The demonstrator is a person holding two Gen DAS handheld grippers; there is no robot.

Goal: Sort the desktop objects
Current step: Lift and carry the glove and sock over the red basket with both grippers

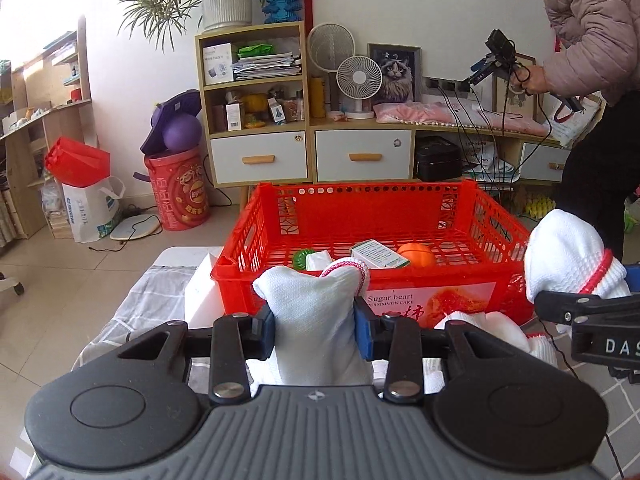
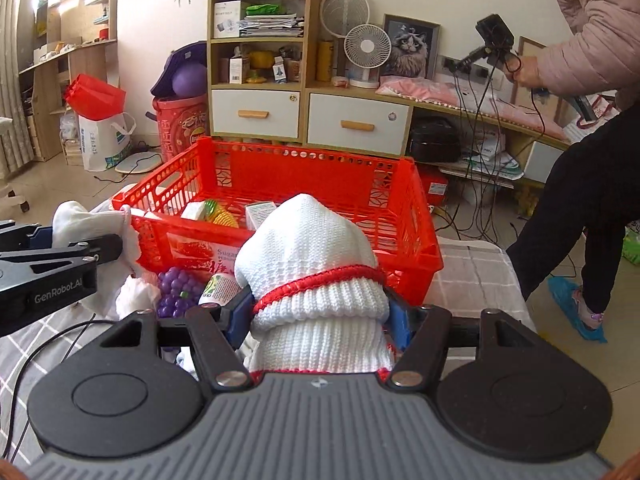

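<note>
Gloves fill both hands: the left gripper [image 1: 315,330] pinches one white glove [image 1: 312,320], the right gripper [image 2: 322,320] clamps another [image 2: 316,276]. Both hang just before the red basket [image 1: 360,208], probably so they can drop in with its sorted items.

Ribbed white knit cloth gloves [image 2: 316,280], a glossy perforated red plastic basket [image 1: 360,204], a matt checked cloth tablecloth [image 2: 472,276].

White red-trimmed gloves [image 1: 316,320] [image 2: 316,276] stand upright, bunched, just before the red basket [image 1: 360,216].
</note>
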